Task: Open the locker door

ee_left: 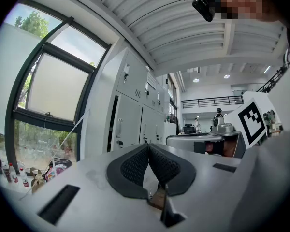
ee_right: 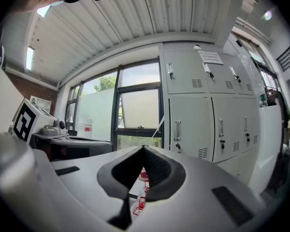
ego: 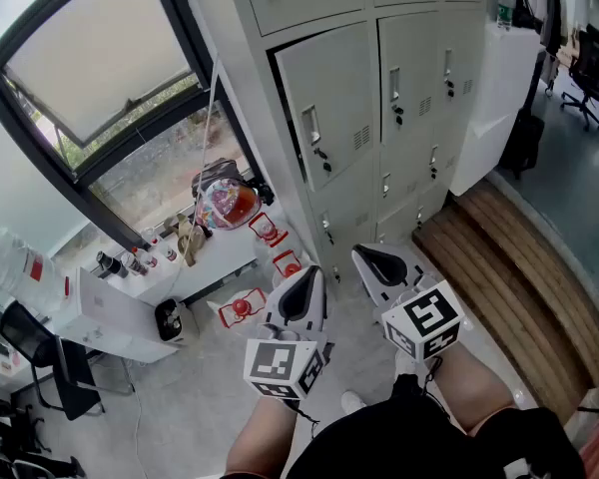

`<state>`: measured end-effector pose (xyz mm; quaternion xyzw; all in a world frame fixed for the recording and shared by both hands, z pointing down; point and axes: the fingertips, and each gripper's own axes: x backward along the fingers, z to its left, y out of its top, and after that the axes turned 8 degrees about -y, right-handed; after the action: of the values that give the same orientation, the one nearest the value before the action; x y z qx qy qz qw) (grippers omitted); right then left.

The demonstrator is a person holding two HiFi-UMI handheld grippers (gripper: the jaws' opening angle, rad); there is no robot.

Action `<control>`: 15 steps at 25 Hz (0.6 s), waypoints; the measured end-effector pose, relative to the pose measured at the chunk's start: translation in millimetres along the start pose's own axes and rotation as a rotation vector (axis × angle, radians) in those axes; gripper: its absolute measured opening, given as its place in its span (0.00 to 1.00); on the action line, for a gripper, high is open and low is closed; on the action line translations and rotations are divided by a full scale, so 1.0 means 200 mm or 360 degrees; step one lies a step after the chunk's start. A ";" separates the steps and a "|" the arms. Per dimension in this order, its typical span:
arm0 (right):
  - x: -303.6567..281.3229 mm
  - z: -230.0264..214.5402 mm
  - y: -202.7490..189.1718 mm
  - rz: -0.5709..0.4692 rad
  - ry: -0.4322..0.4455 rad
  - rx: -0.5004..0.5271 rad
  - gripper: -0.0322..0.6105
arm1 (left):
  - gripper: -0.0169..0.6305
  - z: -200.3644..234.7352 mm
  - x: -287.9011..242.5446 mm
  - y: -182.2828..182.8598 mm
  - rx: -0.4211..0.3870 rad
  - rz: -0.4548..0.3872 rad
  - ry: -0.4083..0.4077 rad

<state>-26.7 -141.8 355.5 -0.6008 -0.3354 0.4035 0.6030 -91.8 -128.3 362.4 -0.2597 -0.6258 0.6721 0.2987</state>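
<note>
A bank of pale grey lockers (ego: 379,88) stands ahead of me. The nearest door (ego: 329,103) has a vertical handle (ego: 311,126) with a key lock (ego: 322,156) under it, and it looks closed. My left gripper (ego: 307,275) and right gripper (ego: 367,255) hover side by side low in the head view, well short of the lockers, both shut and holding nothing. In the left gripper view the jaws (ee_left: 148,147) meet, with the lockers (ee_left: 128,124) far off. The right gripper's pads (ee_right: 144,150) also meet, and that door's handle (ee_right: 177,130) shows beyond them.
A dark-framed window (ego: 100,78) fills the left. Below it a low white shelf (ego: 130,297) carries bottles and a colourful bag (ego: 225,203). Red and white packs (ego: 242,307) lie on the floor. A wooden step (ego: 509,277) and a white cabinet (ego: 494,98) stand at the right.
</note>
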 end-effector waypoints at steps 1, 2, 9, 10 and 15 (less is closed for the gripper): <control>0.00 0.00 0.00 0.0000 0.0001 -0.0001 0.13 | 0.05 0.00 0.00 0.00 0.0002 0.0000 0.0001; 0.00 0.01 0.00 0.0000 0.0004 -0.0004 0.13 | 0.05 0.00 0.01 0.00 0.0003 0.0000 0.0002; 0.00 0.03 0.01 -0.0013 0.0018 -0.0009 0.13 | 0.05 0.01 0.02 0.00 -0.0003 -0.0003 0.0013; 0.00 0.03 0.01 -0.0013 0.0018 -0.0005 0.13 | 0.05 0.01 0.03 0.00 -0.0003 -0.0004 0.0014; -0.01 0.06 0.01 -0.0013 0.0024 0.0007 0.13 | 0.05 0.02 0.06 -0.01 0.0007 -0.0013 0.0018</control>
<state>-38.0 -137.6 353.8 -0.6011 -0.3327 0.3972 0.6085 -102.4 -123.1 365.0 -0.2605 -0.6236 0.6707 0.3055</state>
